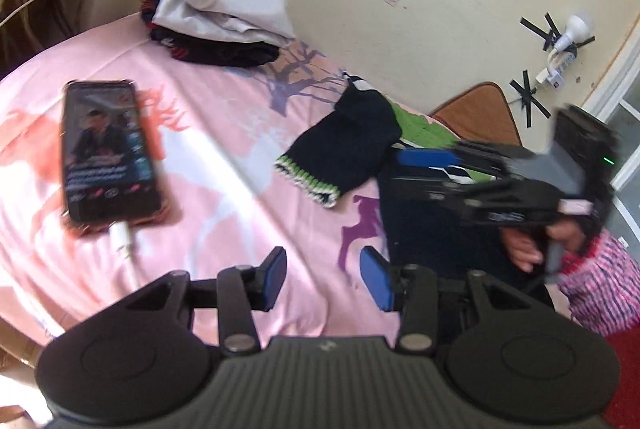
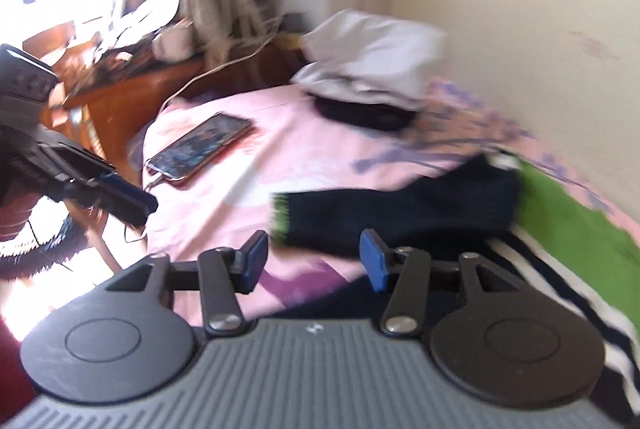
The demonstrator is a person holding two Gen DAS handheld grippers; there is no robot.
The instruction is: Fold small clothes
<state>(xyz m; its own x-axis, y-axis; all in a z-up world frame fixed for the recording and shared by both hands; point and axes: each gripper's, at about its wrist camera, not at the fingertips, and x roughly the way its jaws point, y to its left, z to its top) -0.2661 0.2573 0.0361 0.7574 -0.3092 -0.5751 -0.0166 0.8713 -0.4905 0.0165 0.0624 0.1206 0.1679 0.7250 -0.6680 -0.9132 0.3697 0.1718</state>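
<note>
Dark navy knitted garment with green-and-white ribbed cuff [image 1: 348,145] lies flat on the pink printed bedsheet [image 1: 224,133], right of the charging smartphone [image 1: 106,149]. My left gripper [image 1: 324,279] and right gripper [image 2: 314,261] hover part-open, empty. I should pinch its soft cuff corners squarely.

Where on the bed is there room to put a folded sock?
Bare pink sheet lies between the phone and the dark sock. It is crowded at the clothes pile by the wall and around the striped garment.
</note>
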